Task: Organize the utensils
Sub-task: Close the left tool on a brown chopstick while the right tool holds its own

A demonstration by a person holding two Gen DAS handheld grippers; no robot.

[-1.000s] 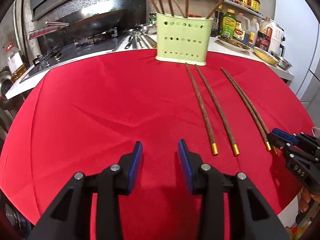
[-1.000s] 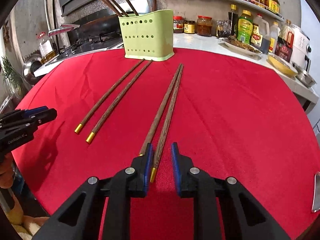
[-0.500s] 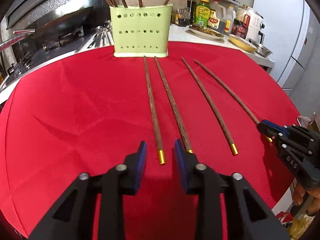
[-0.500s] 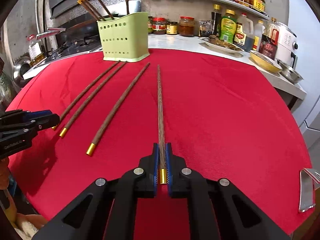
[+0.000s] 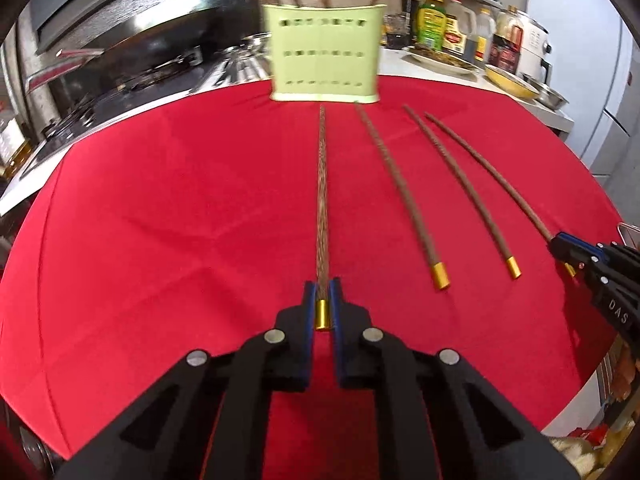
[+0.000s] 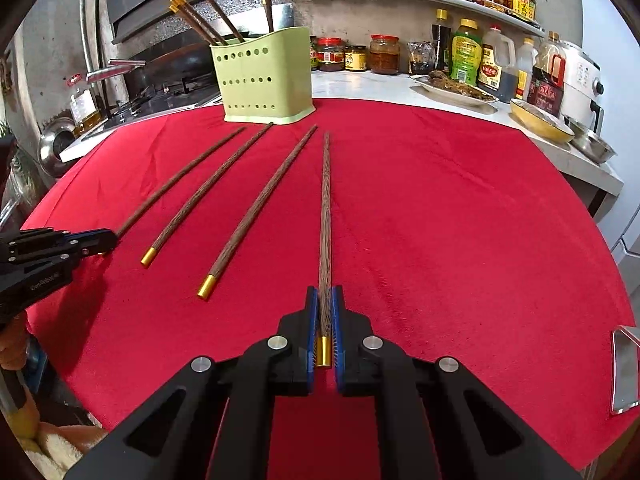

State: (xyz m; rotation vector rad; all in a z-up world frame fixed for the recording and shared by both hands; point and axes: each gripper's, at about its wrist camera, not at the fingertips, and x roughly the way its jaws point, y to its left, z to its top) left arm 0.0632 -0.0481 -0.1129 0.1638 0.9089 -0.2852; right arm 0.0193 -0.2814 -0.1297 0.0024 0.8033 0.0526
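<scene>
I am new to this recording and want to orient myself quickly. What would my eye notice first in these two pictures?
First, the bright red tablecloth that fills both views. On it lie four long dark wooden chopsticks with gold caps, side by side; the left gripper and the right gripper each have their jaws closed on an outermost one, the left chopstick and the right chopstick. Behind them, at the cloth's far edge, stands a pale green perforated plastic utensil holder with more chopsticks upright inside.
</scene>
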